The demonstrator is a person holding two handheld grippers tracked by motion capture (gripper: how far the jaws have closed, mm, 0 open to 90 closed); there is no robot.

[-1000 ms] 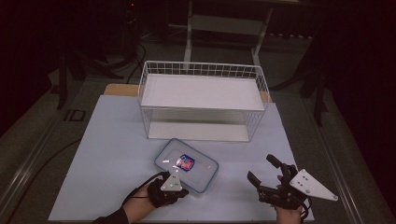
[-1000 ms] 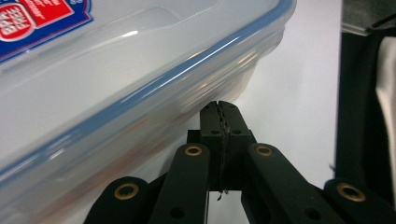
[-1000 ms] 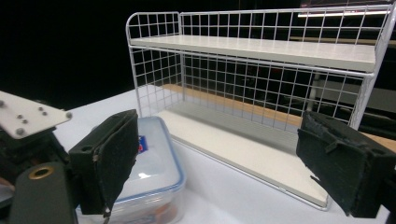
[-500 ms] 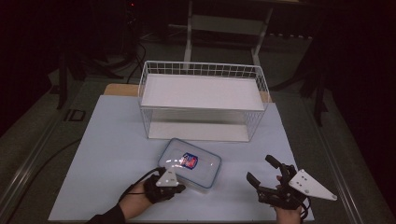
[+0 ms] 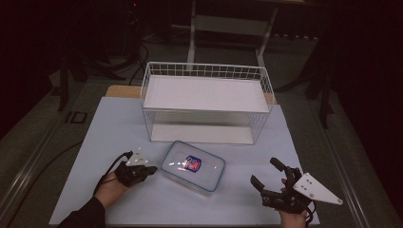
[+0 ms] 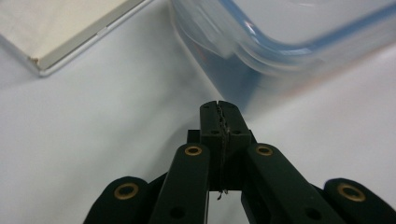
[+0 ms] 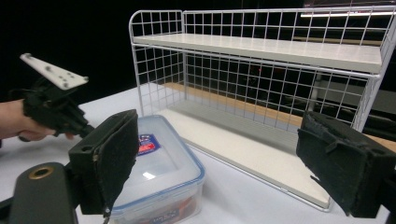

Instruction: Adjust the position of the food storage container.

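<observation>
Left gripper (image 5: 151, 169) lies low over the tabletop (image 5: 95, 142) at the left, held in the person's left hand (image 5: 110, 187); its jaws are pressed together with nothing between them, as the left gripper view shows plainly. The tips sit just beside the left short edge of the clear lidded container (image 5: 192, 166); contact cannot be told.

The container rests flat on the tabletop, centre front, slightly skewed, just in front of the wire rack (image 5: 206, 107). Its lid is on, with a blue seal line around the rim and a small red-and-blue label (image 5: 192, 163) on top. Something red shows faintly through the side wall in the right gripper view.

The wire rack stands behind it, white, two levels, with a pale upper shelf board (image 5: 204, 93) and a pale base board.

Right gripper (image 5: 269, 176) is at the front right, well apart from the container, jaws spread wide and holding nothing, pointing toward the container and rack.
</observation>
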